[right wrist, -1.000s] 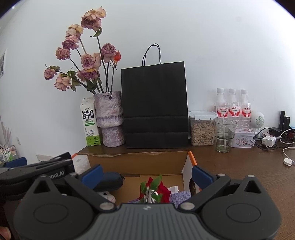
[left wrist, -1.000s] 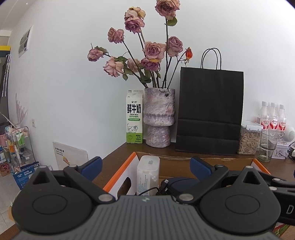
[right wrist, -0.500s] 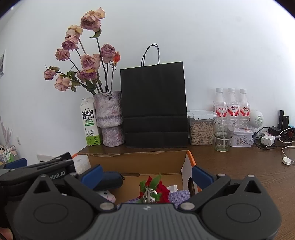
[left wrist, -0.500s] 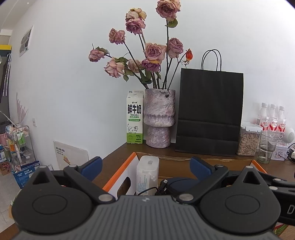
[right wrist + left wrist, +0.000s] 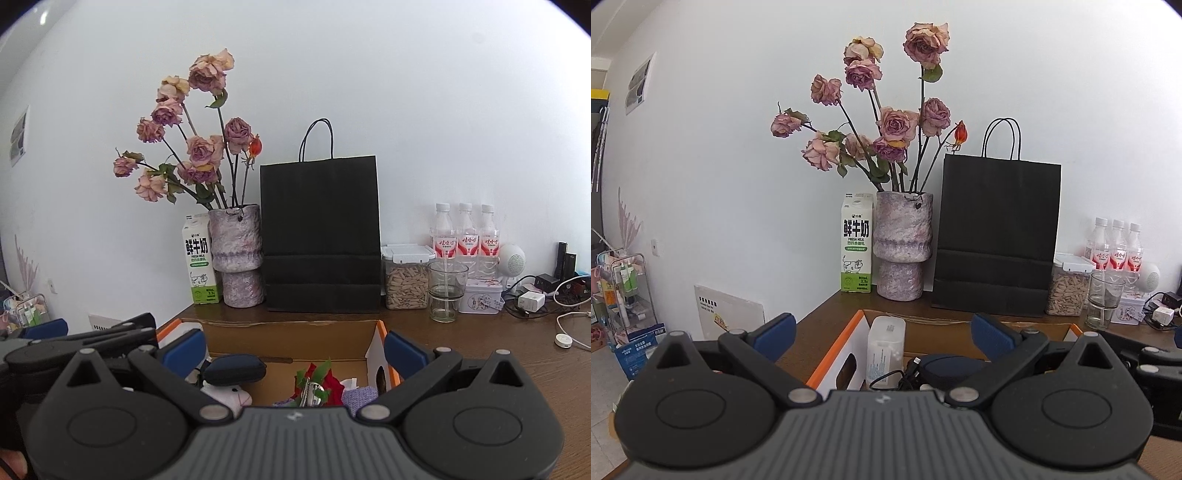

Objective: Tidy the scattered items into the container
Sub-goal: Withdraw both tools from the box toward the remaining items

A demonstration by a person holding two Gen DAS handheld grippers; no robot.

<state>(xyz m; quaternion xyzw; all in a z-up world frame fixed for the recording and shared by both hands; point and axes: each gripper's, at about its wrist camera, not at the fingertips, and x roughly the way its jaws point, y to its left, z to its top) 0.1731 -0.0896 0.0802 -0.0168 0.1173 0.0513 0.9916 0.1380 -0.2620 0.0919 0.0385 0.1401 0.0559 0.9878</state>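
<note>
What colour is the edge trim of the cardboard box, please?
Orange, on the cardboard box; clearest in the left wrist view.

The brown wooden table [image 5: 517,369] carries a cardboard box [image 5: 288,334], vase [image 5: 238,258], black bag [image 5: 321,236].

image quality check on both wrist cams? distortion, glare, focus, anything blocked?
Left wrist view: strong fisheye bending, dark corners; flat bright light, no glare; black bag and milk carton text sharp; left gripper body hides the lower third. Right wrist view: same barrel warp, wall bright at the right; cardboard box contents partly hidden behind the right gripper.
</note>
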